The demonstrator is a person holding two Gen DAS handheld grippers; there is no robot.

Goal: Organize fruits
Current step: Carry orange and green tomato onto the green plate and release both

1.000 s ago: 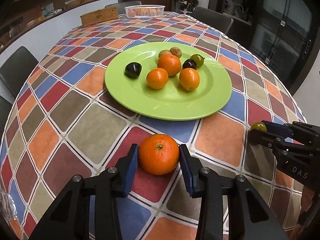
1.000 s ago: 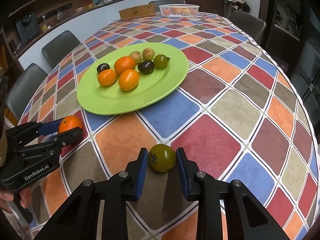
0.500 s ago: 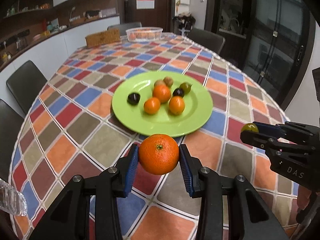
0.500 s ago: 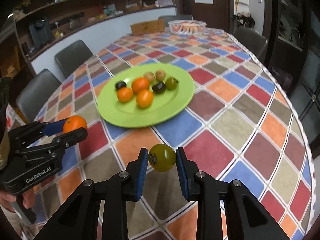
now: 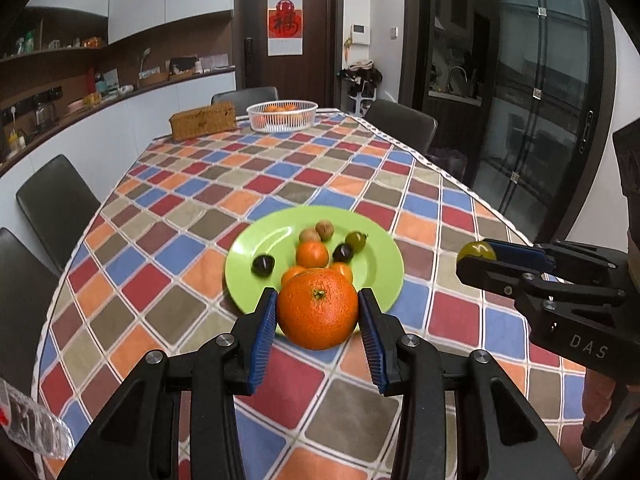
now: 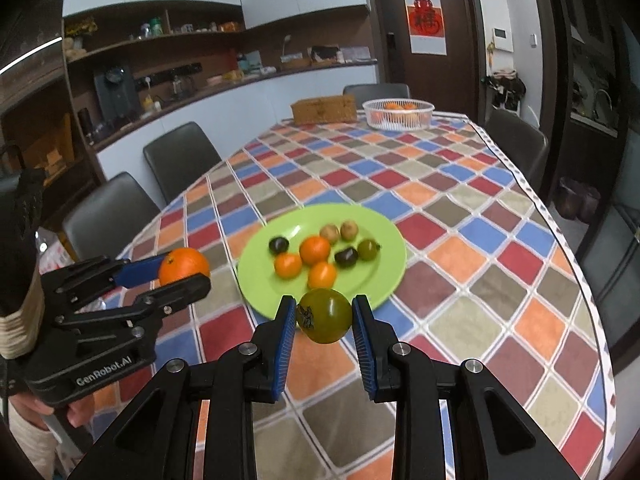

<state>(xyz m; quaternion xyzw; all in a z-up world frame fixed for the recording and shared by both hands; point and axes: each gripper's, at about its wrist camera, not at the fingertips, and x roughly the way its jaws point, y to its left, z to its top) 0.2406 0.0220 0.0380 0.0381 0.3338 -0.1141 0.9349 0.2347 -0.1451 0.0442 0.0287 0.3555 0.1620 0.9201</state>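
While clamped between jaws, orange [image 5: 317, 311], green tomato [image 6: 324, 315]

dark chairs [image 5: 56, 204] ring a checkered-cloth table [image 5: 280, 184] (brown door [image 5: 286, 36] behind), glass partition [image 5: 532, 92] to one side.

Your right gripper [image 6: 324, 320] clamps a green tomato [image 6: 325, 315] between its blue pads, held clear above the checked tablecloth [image 6: 460, 272]. Just beyond it lies the green plate [image 6: 384, 280] with three small oranges, two dark fruits, a green one and two brownish ones. At the left, your left gripper [image 6: 186, 270] grips an orange [image 6: 183, 265], also off the table. At the far end stand a white basket [image 6: 398, 114] of fruit and a wicker box [image 6: 323, 108] beside it.
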